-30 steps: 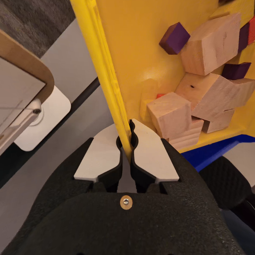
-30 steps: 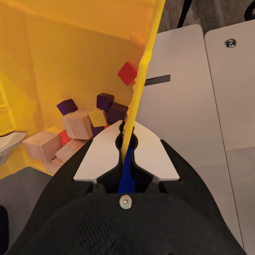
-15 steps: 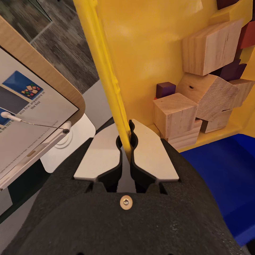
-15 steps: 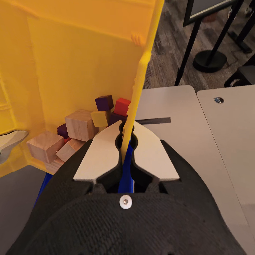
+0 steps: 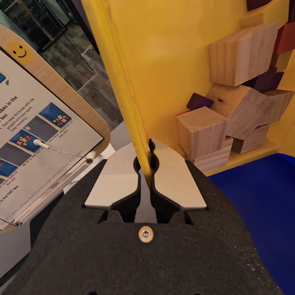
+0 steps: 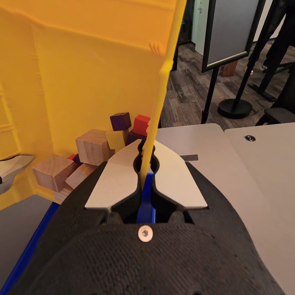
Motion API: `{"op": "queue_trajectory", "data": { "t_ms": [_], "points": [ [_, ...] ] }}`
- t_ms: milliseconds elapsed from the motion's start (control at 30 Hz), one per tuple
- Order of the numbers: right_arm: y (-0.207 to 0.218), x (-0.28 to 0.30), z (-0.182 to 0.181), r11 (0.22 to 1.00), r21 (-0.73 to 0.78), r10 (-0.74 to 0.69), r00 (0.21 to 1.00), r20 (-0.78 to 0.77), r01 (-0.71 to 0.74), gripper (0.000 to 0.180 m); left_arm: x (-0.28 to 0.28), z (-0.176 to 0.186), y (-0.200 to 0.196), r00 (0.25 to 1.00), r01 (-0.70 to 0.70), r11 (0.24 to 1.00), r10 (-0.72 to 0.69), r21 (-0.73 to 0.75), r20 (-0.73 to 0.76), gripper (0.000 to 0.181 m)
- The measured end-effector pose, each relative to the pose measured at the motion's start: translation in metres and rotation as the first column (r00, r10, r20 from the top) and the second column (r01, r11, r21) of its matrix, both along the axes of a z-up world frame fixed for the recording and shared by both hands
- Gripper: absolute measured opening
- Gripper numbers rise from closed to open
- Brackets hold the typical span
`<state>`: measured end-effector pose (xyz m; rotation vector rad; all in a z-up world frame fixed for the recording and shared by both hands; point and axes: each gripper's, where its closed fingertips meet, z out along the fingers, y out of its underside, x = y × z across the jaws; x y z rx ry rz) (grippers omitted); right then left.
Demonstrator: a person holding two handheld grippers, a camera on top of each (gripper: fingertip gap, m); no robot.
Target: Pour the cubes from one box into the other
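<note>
The left tool (image 5: 144, 157) pinched one side wall of the yellow box (image 5: 167, 67), its pale fingers (image 5: 174, 178) pressed tight on either face of the wall's edge. The right tool (image 6: 146, 153) clamped the opposite wall of the same yellow box (image 6: 95, 71) in the same way. Tipped steeply, the yellow box stood above the blue box (image 5: 255, 199), whose blue rim (image 6: 24, 249) ran beneath its lowered lip. Inside the yellow box, wooden cubes (image 5: 201, 132) lay heaped against that lowered lip, with small purple (image 6: 119, 121), red (image 6: 141, 124) and yellow (image 6: 115, 139) cubes piled among them. Beside the yellow box, on the left tool's side, an instruction board (image 5: 47, 127) leaned on the grey desk (image 6: 223, 175). Beyond the yellow box, black sign stands (image 6: 234, 89) rose from a wood-patterned floor (image 6: 188, 95).
</note>
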<state>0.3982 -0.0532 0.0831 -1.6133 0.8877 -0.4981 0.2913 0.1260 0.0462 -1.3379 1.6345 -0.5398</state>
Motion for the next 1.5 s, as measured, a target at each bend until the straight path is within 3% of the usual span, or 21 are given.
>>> {"op": "queue_trajectory", "data": {
  "t_ms": [1500],
  "points": [
    [-0.022,-0.027,0.023,0.978,0.204,-0.017,0.951,0.309,-0.049,0.007,-0.010,0.025,-0.016,0.964,0.036,0.986,-0.077,0.162,0.254,0.007]
  ]
}}
